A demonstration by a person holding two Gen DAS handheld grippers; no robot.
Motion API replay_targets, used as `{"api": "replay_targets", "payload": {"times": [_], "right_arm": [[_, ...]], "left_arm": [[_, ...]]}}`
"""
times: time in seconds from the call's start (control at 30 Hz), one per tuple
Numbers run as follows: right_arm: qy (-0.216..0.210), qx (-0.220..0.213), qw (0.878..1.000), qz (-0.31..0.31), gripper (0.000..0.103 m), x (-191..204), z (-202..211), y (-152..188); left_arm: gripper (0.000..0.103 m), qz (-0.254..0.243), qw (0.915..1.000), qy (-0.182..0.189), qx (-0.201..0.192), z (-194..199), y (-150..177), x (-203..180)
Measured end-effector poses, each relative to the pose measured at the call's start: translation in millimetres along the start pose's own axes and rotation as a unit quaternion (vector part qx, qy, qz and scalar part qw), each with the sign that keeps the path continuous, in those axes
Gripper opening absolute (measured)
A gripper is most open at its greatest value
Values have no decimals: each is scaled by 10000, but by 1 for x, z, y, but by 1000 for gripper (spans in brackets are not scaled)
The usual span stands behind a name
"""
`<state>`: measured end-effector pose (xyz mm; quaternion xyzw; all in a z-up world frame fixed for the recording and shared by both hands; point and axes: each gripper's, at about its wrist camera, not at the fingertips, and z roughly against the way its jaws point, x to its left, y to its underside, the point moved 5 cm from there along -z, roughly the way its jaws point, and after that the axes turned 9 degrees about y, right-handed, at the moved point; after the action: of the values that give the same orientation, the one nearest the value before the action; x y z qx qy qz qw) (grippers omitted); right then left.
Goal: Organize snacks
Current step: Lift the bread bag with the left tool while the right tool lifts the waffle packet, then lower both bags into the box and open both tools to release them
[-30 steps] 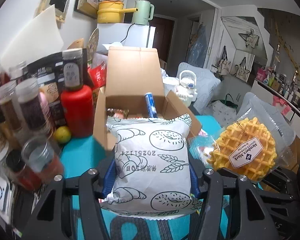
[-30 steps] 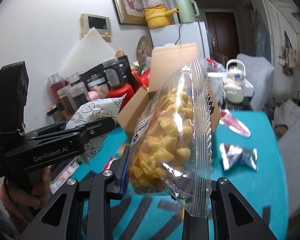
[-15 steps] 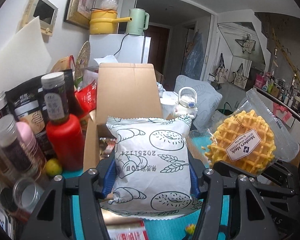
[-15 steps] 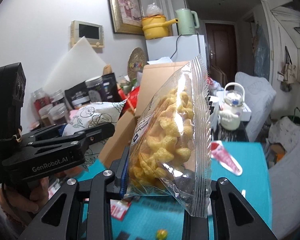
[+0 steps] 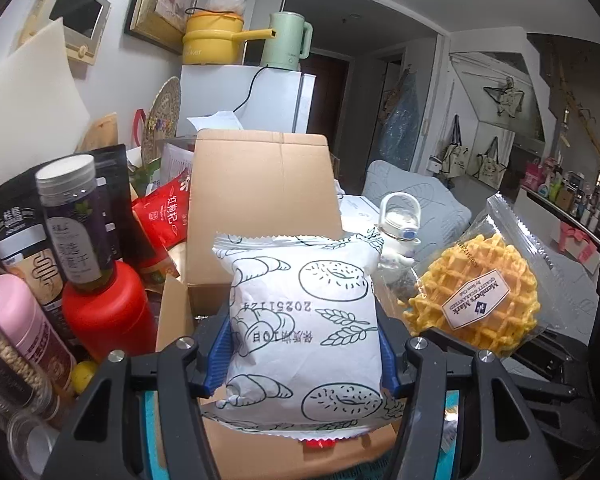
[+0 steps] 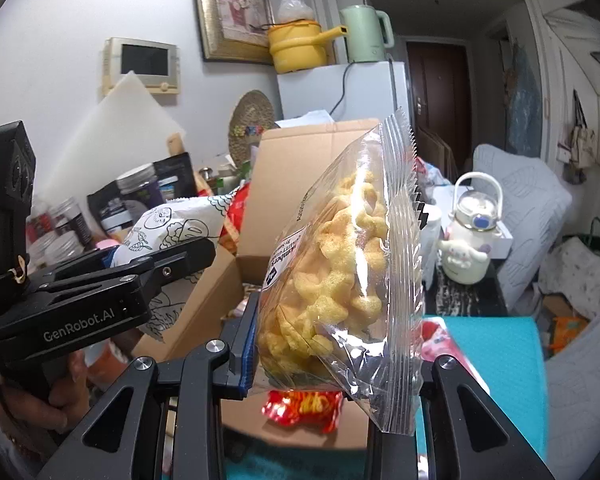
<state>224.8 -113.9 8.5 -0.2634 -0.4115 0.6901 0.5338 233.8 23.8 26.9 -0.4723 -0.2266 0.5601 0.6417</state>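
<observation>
My left gripper [image 5: 304, 354] clamps the white bread bag [image 5: 304, 320] at frame centre; my right gripper [image 6: 334, 360] pinches the waffle bag [image 6: 340, 264]. Both hang over the cardboard box [image 5: 260, 184]; slippery film might slide free.

The left gripper [image 5: 304, 354] clamps a white bread packet [image 5: 304, 320] upright between its blue pads, above an open cardboard box [image 5: 260, 200]. A bagged waffle [image 5: 474, 304] hangs to the right; a red bottle [image 5: 108, 312] stands left of the box.
</observation>
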Motion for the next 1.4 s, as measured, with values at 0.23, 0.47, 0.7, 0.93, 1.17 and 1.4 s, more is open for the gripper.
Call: {"api": "replay_targets", "payload": {"times": [0.23,0.47,0.7,0.93,1.17,1.4], "right_arm": [[-46,255,9997,-13,30,-3,-40,1],[-343,762,9962,-253,30,-7,-72,15],[-380,1079,9932,-192,30,-5,-90,26],[-354,1451,9887,-149,30,-4,-108,40],[-55,1750,9845,97,31,-2,-126,55],[-63,1907,9813,255,31,2,-133,65]], "left_arm": [[58,26,9995,-249,185,-34,5,19],[58,49,9979,-369,527,-60,17,31],[58,58,9953,-416,876,-80,29,37],[58,57,9913,-540,1202,-97,40,43],[58,58,9857,-683,1537,-110,50,51],[58,166,9792,-848,1836,-120,57,62]]}}
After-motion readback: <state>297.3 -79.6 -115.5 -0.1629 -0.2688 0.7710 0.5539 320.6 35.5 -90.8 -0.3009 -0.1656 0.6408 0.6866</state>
